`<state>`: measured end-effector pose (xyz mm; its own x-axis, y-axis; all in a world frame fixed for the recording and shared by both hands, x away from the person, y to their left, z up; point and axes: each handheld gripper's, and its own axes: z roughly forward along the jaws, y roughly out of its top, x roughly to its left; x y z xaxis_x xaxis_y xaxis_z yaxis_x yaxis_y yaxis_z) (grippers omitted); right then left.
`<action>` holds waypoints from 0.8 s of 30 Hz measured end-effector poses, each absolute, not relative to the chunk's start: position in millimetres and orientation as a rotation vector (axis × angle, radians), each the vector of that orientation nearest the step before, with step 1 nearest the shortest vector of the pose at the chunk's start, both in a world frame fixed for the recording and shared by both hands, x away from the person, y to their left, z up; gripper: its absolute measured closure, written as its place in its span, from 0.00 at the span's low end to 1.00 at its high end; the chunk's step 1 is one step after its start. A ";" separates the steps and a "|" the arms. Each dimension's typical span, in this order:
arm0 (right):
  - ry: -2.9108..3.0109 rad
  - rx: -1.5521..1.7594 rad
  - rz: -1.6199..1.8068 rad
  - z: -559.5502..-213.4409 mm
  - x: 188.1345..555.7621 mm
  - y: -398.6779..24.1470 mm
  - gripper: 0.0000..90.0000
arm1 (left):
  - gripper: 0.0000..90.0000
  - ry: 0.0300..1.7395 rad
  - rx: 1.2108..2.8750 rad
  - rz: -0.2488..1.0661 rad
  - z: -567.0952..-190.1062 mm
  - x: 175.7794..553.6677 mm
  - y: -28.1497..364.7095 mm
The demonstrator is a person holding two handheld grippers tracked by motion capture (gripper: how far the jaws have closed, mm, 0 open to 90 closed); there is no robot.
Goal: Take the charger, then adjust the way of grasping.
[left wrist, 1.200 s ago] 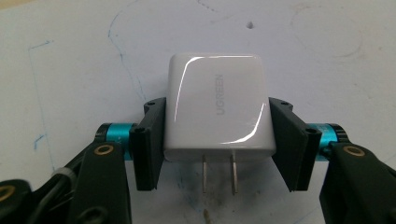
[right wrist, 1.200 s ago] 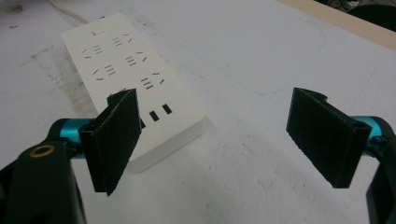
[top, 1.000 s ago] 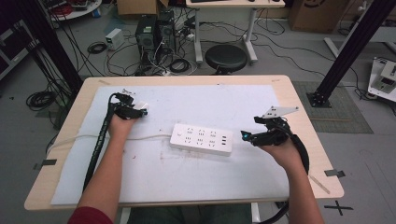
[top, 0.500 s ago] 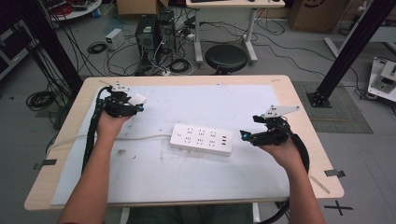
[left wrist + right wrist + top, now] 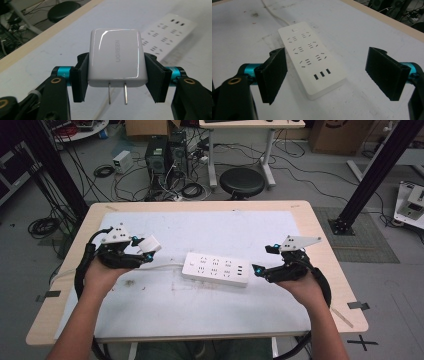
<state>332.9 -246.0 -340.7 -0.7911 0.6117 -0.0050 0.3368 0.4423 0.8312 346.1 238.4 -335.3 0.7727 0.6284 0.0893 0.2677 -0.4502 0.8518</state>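
Note:
A white wall charger (image 5: 115,57) with two metal prongs sits clamped between the pads of my left gripper (image 5: 116,75), lifted above the table; in the high view the charger (image 5: 149,243) hangs left of the power strip with my left gripper (image 5: 142,251) shut on it. The white power strip (image 5: 216,269) lies flat in the middle of the white mat, its cord running off to the left. My right gripper (image 5: 257,270) hovers at the strip's right end, open. In the right gripper view the power strip (image 5: 312,57) lies ahead between the wide jaws of my right gripper (image 5: 329,75).
A white mat (image 5: 200,227) covers most of the wooden table (image 5: 320,227). Behind the table stand a black stool (image 5: 242,182), computer towers (image 5: 162,152) and tangled cables on the floor. A black frame post (image 5: 372,175) rises at the right.
My left gripper has risen and come right toward the power strip with the charger in it. The right gripper has barely shifted.

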 end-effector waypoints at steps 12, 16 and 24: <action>2.421 0.819 1.278 -343.8 326.0 -248.3 0.20 | 0.47 0.447 2.072 0.405 -346.4 330.0 220.4; 2.421 0.813 1.282 -342.1 325.8 -251.1 0.20 | 0.47 0.386 2.080 0.389 -349.4 332.8 213.7; 2.470 0.793 1.339 -344.6 322.7 -236.9 0.20 | 0.47 0.301 2.051 0.359 -365.1 331.1 198.7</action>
